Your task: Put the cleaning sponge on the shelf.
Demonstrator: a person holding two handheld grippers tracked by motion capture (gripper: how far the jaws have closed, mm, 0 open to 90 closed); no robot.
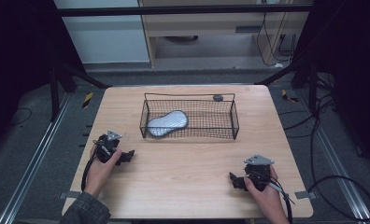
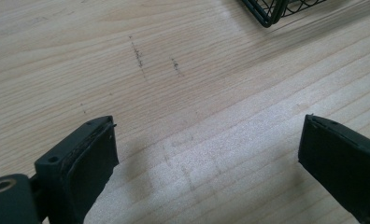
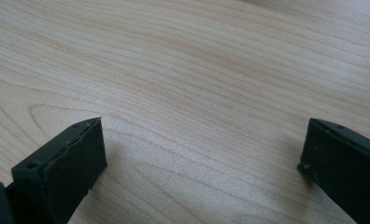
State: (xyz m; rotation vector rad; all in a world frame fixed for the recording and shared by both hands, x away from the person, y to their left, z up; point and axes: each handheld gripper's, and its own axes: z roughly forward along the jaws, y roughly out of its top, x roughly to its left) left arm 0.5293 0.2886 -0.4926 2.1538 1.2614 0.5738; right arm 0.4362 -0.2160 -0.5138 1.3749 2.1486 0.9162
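A black wire basket [image 1: 233,122] stands on the far middle of the wooden table [image 1: 188,163]. Inside its left half lies a grey, peanut-shaped pad [image 1: 167,123]. A small dark round object [image 1: 218,97] sits just behind the basket's back right rim. My left gripper [image 1: 127,156] rests on the table at the near left, held by a hand, jaws wide apart over bare wood [image 2: 206,135]. A corner of the basket [image 2: 267,11] shows at the top of the left gripper view. My right gripper [image 1: 234,179] rests at the near right, open with nothing between its jaws [image 3: 202,140].
Dark frame posts and rails [image 1: 52,88] flank the table on both sides. Cables [image 1: 342,186] trail across the floor at the right. A cabinet [image 1: 206,28] stands beyond the far edge.
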